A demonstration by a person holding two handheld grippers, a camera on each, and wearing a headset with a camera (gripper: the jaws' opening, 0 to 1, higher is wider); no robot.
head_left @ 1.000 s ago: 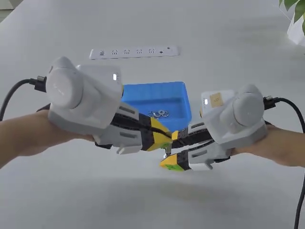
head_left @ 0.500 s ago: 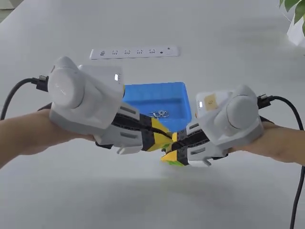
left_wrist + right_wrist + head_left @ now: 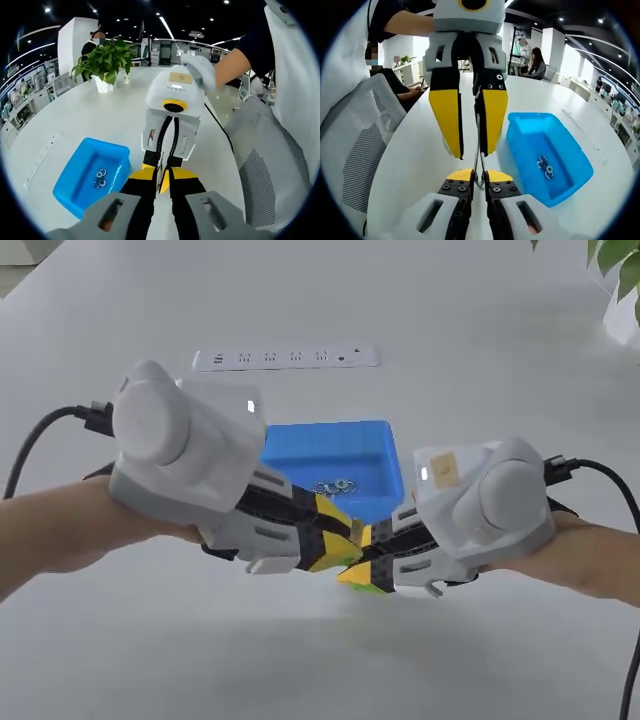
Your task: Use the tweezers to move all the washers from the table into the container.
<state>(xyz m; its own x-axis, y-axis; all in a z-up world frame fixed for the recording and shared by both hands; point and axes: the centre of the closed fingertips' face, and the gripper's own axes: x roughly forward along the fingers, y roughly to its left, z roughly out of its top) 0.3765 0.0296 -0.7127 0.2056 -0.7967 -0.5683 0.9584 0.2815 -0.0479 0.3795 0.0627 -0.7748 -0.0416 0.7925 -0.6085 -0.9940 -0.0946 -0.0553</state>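
My left gripper (image 3: 350,540) and right gripper (image 3: 358,575) meet tip to tip just in front of the blue container (image 3: 300,440). Thin silver tweezers (image 3: 478,150) run between the two. In the right gripper view my right gripper (image 3: 479,176) is shut on their lower end. The left gripper (image 3: 471,147) comes down from above, its yellow fingers (image 3: 445,115) a narrow gap apart with the tweezers between them. In the left gripper view my own jaws (image 3: 161,176) nearly touch. Several washers (image 3: 335,486) (image 3: 100,178) (image 3: 544,167) lie in the container (image 3: 75,175) (image 3: 530,130).
A white power strip (image 3: 286,357) lies beyond the container. A potted plant (image 3: 102,60) stands on the far table corner (image 3: 620,260). A mesh chair (image 3: 355,130) sits at the table's near side. Black cables (image 3: 30,450) trail from both grippers.
My right gripper has risen and moved left until its tips meet the left gripper's. The tweezers, which hung in sight under the left tips, are now hidden between the two in the head view.
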